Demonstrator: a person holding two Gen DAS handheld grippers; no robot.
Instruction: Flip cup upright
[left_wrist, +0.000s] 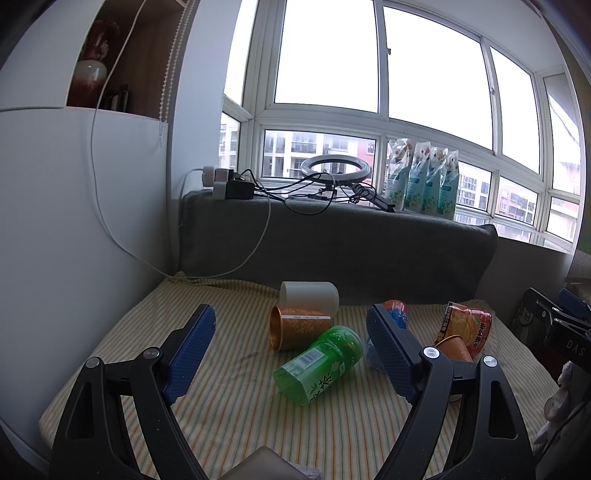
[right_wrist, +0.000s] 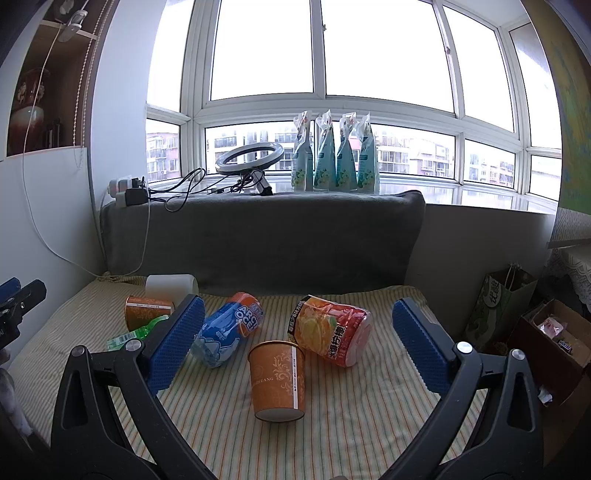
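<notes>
Several cups lie on a striped cloth (right_wrist: 351, 417). An orange paper cup (right_wrist: 277, 380) stands upright in front of my right gripper (right_wrist: 299, 325), which is open and empty above it. It shows partly in the left wrist view (left_wrist: 456, 349). A second orange paper cup (left_wrist: 297, 328) lies on its side; it also shows in the right wrist view (right_wrist: 146, 310). A green cup (left_wrist: 321, 363), a blue cup (right_wrist: 229, 328), a red-orange cup (right_wrist: 332, 334) and a white cup (left_wrist: 310, 297) all lie on their sides. My left gripper (left_wrist: 291, 325) is open and empty, with the green cup between its fingers' line.
A grey cushion (right_wrist: 266, 240) backs the cloth. On the sill above stand a ring light (right_wrist: 249, 157), cables with a power strip (right_wrist: 129, 194) and several refill pouches (right_wrist: 336, 158). A paper bag (right_wrist: 495, 306) and a cardboard box (right_wrist: 554, 332) stand at the right.
</notes>
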